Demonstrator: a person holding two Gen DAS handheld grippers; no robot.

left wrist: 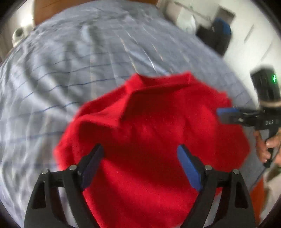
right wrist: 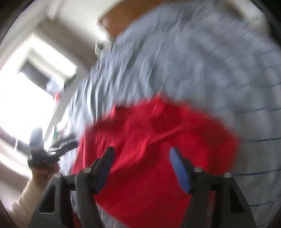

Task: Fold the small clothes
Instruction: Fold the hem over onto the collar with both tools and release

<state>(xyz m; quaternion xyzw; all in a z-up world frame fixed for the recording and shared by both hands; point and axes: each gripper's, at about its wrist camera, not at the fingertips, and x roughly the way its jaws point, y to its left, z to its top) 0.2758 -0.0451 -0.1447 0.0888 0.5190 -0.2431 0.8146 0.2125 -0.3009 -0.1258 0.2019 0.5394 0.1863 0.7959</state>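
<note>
A small red knitted garment (left wrist: 149,133) lies rumpled on a bed covered with a light blue checked sheet (left wrist: 70,61). My left gripper (left wrist: 140,150) is open above the garment's near part, holding nothing. My right gripper (right wrist: 140,152) is also open and empty over the same garment (right wrist: 158,140); that view is blurred by motion. The right gripper also shows at the right edge of the left wrist view (left wrist: 226,115), beside the garment's right edge. The left gripper shows at the left of the right wrist view (right wrist: 68,142).
A wooden headboard (left wrist: 49,10) stands at the far end of the bed. A dark bag or chair (left wrist: 217,36) sits by the white wall at the right. A bright window (right wrist: 26,98) is to the left of the bed.
</note>
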